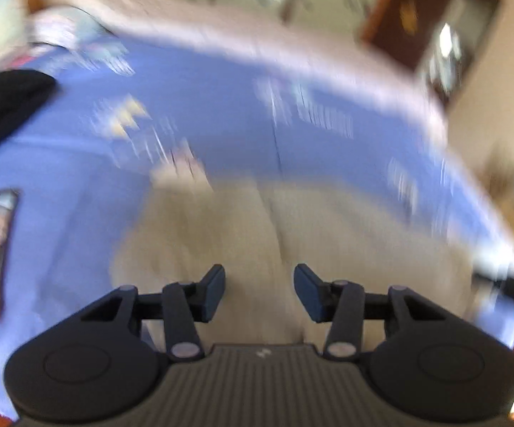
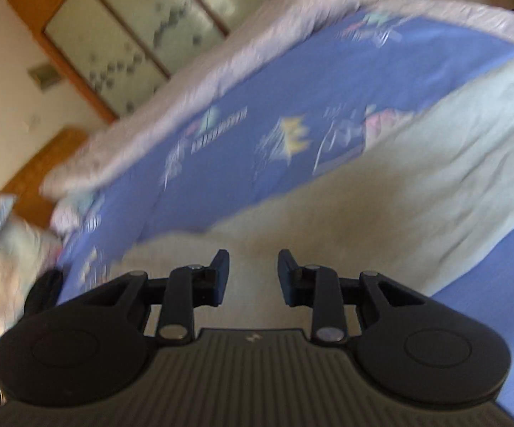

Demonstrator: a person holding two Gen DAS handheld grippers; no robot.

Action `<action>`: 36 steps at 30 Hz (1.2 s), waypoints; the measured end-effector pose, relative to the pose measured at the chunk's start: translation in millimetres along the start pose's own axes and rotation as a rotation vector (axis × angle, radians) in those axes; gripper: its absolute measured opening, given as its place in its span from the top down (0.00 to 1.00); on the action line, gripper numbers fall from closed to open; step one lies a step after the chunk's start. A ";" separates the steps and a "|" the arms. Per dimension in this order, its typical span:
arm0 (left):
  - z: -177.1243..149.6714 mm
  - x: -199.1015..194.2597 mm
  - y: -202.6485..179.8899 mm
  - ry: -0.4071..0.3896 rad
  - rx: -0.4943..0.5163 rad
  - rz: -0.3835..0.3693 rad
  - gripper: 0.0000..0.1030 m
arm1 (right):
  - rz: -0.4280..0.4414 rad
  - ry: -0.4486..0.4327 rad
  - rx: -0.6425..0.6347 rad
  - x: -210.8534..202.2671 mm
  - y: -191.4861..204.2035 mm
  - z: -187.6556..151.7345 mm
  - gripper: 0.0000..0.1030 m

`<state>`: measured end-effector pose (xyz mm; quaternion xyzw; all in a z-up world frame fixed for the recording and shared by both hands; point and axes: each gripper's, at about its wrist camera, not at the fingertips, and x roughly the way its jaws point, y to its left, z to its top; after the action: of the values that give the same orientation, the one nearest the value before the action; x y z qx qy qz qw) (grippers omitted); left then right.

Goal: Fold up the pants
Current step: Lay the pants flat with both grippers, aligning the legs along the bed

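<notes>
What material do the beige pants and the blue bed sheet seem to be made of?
The pants look like soft woven cloth, perhaps cotton or linen: matte, pale beige, lying in loose creases. The bed sheet looks like thin printed cotton or a blend: smooth, matte blue with cartoon prints. Blur hides the weave of both, so this is a guess.

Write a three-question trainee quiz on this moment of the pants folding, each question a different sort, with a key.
1. True or false: the left gripper has cloth pinched between its fingers.
2. Multiple choice: the pants lie on A) a wooden floor, B) a blue printed bedsheet, C) a glass table.
3. Fill in: in the left wrist view, the dark garment lies at the far ____ of the bed.

Key:
1. False; its fingers stand apart with nothing between them, as do those of the right gripper.
2. B.
3. Left.
</notes>
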<state>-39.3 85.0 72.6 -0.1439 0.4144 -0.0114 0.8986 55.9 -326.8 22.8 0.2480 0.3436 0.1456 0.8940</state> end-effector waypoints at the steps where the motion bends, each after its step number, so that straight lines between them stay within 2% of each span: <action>1: -10.5 16.7 -5.4 0.074 0.047 0.053 0.59 | -0.036 0.026 -0.005 6.6 -2.8 -1.7 0.68; 2: -20.5 26.8 -6.5 0.111 0.077 0.083 0.60 | -0.093 0.053 0.002 12.5 -11.6 -1.6 0.68; 3: -24.9 22.6 -6.9 0.084 0.096 0.075 0.60 | -0.148 0.080 0.020 17.7 -19.2 -2.2 0.68; 4: -22.9 15.5 -5.8 0.072 0.104 0.054 0.60 | -0.159 0.092 0.051 18.9 -29.6 -4.3 0.69; 5: -16.6 4.6 -1.7 0.051 0.094 0.015 0.60 | -0.132 0.085 0.095 17.4 -37.7 -5.3 0.69; 7: -0.4 -21.0 10.8 -0.050 0.058 -0.047 0.53 | -0.103 0.079 0.153 15.2 -46.1 -6.5 0.69; 9: 21.4 -38.2 26.1 -0.150 0.015 -0.018 0.38 | -0.089 0.074 0.181 14.3 -49.7 -10.2 0.69; 11: 45.4 -36.9 46.8 -0.185 -0.058 0.013 0.36 | -0.080 0.070 0.193 15.6 -48.7 -14.9 0.69; 14: 75.8 2.1 77.6 -0.112 -0.140 0.050 0.38 | -0.085 0.070 0.191 17.0 -48.4 -14.7 0.69; 16: 85.3 40.1 92.4 -0.010 -0.185 0.058 0.41 | -0.089 0.066 0.183 16.5 -47.7 -14.4 0.69; 17: 87.5 60.3 100.0 0.051 -0.227 0.026 0.45 | -0.092 0.063 0.182 15.8 -46.8 -14.7 0.69; 19: 88.5 92.1 111.2 0.150 -0.319 -0.056 0.65 | -0.100 0.057 0.185 15.9 -45.8 -15.7 0.69; 20: 84.7 103.8 113.2 0.183 -0.366 -0.062 0.73 | -0.105 0.055 0.185 15.6 -45.5 -15.9 0.69; 21: 82.9 108.8 117.7 0.166 -0.409 -0.059 0.86 | -0.111 0.052 0.183 16.6 -44.6 -16.3 0.69; 22: 81.9 106.2 122.0 0.131 -0.452 -0.047 0.89 | -0.117 0.052 0.174 17.5 -42.6 -16.5 0.69; 23: 79.6 95.5 127.7 0.085 -0.510 -0.043 0.91 | -0.125 0.052 0.162 17.7 -40.3 -17.3 0.69; 24: 73.9 76.3 134.1 0.006 -0.570 -0.056 0.92 | -0.135 0.057 0.144 18.8 -37.7 -17.4 0.69; 26: 58.4 39.6 145.7 -0.148 -0.637 -0.077 0.93 | -0.157 0.069 0.117 21.1 -33.0 -16.6 0.72; 27: 51.6 30.2 150.8 -0.192 -0.655 -0.057 0.95 | -0.165 0.074 0.108 22.3 -31.4 -16.6 0.73; 28: 45.9 27.8 152.0 -0.193 -0.641 -0.004 0.95 | -0.169 0.077 0.105 23.2 -30.9 -16.6 0.73; 29: 43.5 35.2 149.5 -0.157 -0.602 0.039 0.93 | -0.171 0.079 0.104 24.3 -30.9 -16.6 0.73; 30: 40.7 42.9 147.5 -0.116 -0.576 0.065 0.88 | -0.173 0.081 0.103 25.8 -31.0 -16.3 0.73; 32: 37.5 49.5 142.6 -0.083 -0.564 0.088 0.87 | -0.178 0.085 0.093 27.9 -30.0 -15.3 0.73; 35: 33.2 17.3 133.7 -0.176 -0.536 0.085 0.75 | -0.189 0.092 0.083 27.4 -26.5 -13.2 0.71; 36: 33.4 4.4 132.4 -0.208 -0.529 0.087 0.74 | -0.192 0.088 0.086 25.1 -24.7 -12.9 0.70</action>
<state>-24.5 219.6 54.4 -0.3560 0.3141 0.1504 0.8672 67.4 -332.1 -12.5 0.2453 0.4106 0.0551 0.8765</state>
